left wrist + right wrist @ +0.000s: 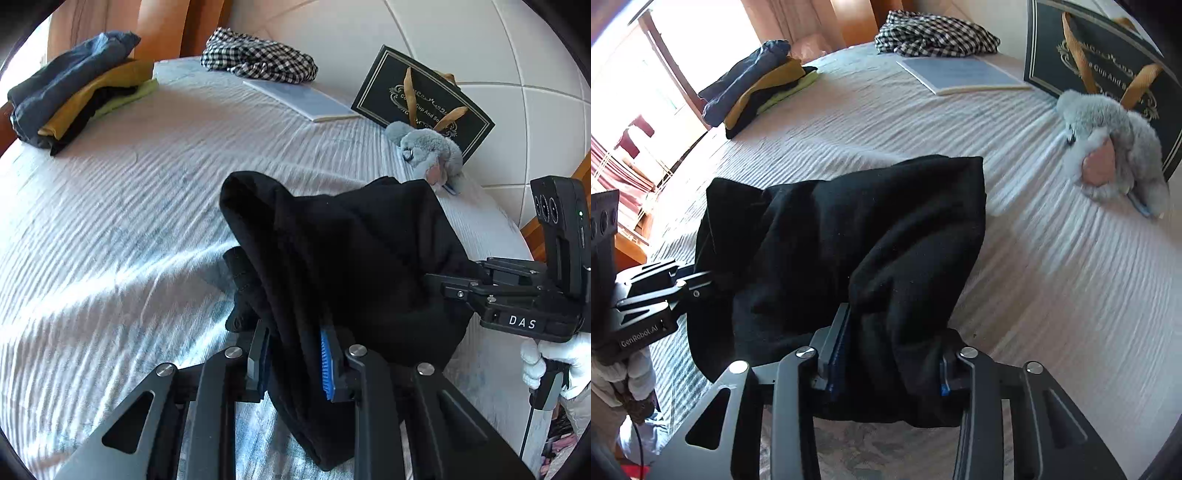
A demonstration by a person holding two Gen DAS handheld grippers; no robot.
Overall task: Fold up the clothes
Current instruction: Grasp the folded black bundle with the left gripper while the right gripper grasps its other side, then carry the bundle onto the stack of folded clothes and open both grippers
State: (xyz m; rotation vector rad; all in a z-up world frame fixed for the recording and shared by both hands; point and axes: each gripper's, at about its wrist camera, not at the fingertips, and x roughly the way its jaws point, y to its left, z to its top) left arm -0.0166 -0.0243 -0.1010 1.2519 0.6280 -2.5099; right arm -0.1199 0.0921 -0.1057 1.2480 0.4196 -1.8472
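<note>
Both grippers are clamped on the black garment (842, 236), the left gripper (295, 362) and the right gripper (886, 365) each pinching a bunched edge, so the cloth hangs between them just above the bed (110, 221). This looks like a fold in mid-carry; the next move calls for lowering both held edges evenly ahead of the fingers, keeping the layers from slipping

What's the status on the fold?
Both tongs, left and right, shut on black garment. Garment bunched, lifted over bed. Plush toy nearby, not blocking.
</note>
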